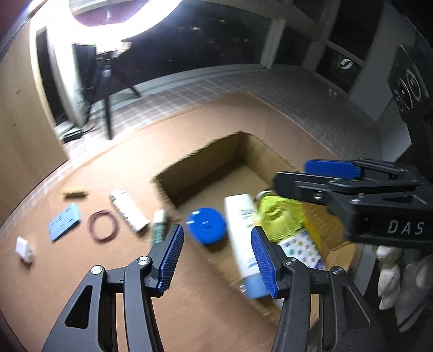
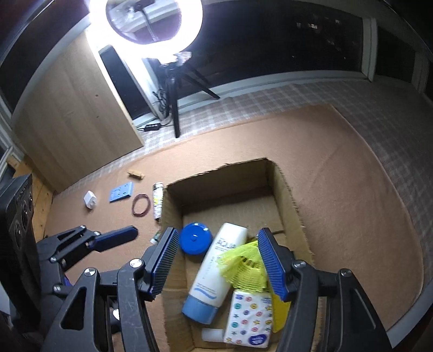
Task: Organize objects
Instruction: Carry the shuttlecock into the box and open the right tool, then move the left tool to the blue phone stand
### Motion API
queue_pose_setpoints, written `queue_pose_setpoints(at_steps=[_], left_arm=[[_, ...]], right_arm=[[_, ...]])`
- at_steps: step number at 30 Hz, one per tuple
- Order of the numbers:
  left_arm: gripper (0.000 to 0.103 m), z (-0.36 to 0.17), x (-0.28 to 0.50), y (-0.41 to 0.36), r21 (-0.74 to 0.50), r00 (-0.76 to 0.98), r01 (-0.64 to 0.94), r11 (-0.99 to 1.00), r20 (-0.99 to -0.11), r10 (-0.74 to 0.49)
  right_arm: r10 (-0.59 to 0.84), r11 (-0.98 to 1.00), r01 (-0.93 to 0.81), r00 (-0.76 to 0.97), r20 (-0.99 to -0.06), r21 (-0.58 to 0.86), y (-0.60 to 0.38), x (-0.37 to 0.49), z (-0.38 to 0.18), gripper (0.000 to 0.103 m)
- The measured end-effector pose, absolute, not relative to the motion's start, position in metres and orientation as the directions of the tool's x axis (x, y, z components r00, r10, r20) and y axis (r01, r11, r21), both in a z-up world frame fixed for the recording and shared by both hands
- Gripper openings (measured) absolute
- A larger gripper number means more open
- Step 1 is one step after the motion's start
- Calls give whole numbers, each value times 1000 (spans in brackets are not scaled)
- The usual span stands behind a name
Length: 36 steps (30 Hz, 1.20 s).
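Both grippers, left point(image 1: 215, 256) and right point(image 2: 216, 261), hang released and empty over the box point(image 2: 284, 189) at frame centre. Left of it on the carpet lies a tube point(image 2: 157, 200), probably light, stiff and a little slick. Best pinched across its middle.

A room in a home at night: brown carpet point(image 2: 338, 176) over checked flooring point(image 2: 379, 94), a wooden door point(image 2: 73, 108), dark windows point(image 2: 284, 40), and a glowing ring light point(image 2: 154, 21) on a tripod point(image 2: 176, 89) far ahead of the claw.
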State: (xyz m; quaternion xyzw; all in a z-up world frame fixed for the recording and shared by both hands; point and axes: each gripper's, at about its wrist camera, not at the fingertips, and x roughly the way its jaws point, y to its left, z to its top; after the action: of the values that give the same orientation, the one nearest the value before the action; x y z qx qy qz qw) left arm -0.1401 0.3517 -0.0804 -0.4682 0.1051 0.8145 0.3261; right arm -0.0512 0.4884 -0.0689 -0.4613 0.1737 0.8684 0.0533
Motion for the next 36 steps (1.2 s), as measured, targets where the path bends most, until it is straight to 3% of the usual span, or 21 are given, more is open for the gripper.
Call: queue_pose_setpoints(at_steps=[21,36], left_arm=[[56,-99,-177,136,-47,-458,-348,-936,-863,213],[56,-108,-262,142,-82,-408,-394,-915,-877,254]], right_arm=[[-177,-949,-124,-555,-813,291,391,-92,-75,57],[-266,-949,-39,-429,-863,312,344,-181,-114,54]])
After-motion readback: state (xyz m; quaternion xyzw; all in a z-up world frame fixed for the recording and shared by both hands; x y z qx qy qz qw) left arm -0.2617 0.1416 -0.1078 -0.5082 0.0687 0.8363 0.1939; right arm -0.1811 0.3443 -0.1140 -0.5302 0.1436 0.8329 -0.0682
